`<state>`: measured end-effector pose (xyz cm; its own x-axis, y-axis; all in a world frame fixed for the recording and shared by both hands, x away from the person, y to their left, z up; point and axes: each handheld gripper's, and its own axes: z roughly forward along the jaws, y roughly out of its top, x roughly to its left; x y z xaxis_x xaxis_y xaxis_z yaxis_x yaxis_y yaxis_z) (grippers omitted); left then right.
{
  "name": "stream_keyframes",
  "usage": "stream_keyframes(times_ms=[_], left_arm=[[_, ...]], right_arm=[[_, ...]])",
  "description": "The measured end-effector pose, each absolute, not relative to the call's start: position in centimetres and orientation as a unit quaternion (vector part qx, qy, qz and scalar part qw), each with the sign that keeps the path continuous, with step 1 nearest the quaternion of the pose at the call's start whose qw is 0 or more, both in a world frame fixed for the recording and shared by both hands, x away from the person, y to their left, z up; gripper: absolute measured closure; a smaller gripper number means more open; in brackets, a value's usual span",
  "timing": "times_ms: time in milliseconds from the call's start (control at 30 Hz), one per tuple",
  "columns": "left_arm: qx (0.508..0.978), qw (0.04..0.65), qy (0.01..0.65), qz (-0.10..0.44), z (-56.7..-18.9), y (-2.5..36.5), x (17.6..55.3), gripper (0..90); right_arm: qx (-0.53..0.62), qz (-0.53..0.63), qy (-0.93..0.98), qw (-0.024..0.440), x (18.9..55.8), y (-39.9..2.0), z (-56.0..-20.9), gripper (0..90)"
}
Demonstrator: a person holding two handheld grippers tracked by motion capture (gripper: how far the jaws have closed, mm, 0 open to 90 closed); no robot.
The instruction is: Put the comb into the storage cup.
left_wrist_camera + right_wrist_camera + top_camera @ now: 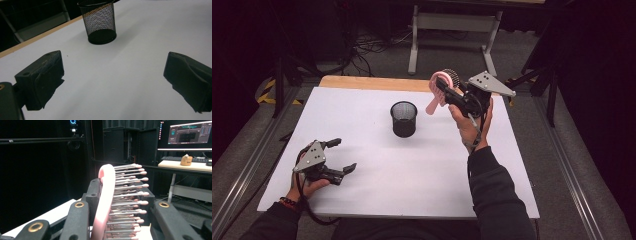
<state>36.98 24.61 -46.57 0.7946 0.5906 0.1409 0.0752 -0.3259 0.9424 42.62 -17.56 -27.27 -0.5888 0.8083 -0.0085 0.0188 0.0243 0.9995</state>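
Observation:
A pink hairbrush [439, 85] with dark bristles is lifted above the table's back right, its handle pointing down-left. My right gripper [447, 91] is shut on the brush head. In the right gripper view the pink brush [106, 200] stands on edge between the black jaws of the right gripper [120, 195], with its bristles pointing right. A black mesh cup [404, 118] stands upright and empty near the table's middle, left of and below the brush. My left gripper [344, 155] rests low at the front left, open with nothing between its jaws. The left gripper [112, 80] faces the cup [99, 23].
A white sheet [422, 170] covers the table, and a wooden edge [372, 82] shows at the back. Behind the table stands a grey desk frame [452, 22] with cables on the floor. A lit monitor [186, 135] sits on a desk far off.

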Motion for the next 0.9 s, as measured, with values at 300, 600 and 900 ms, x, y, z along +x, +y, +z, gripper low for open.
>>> stream_keyframes(times_ms=[300,600,900], left_arm=[[0.777,0.543,0.214,0.236,-46.6,24.6,37.0,3.7],[0.776,0.546,0.213,0.233,-46.7,24.6,37.0,3.7],[0.777,0.543,0.214,0.237,-46.7,24.6,37.1,3.9]], right_arm=[[0.323,0.619,0.64,0.319,43.2,-17.2,-26.9,63.3],[0.322,0.617,0.641,0.322,43.6,-16.6,-26.7,63.3],[0.321,0.618,0.641,0.323,44.2,-16.4,-26.4,63.3]])
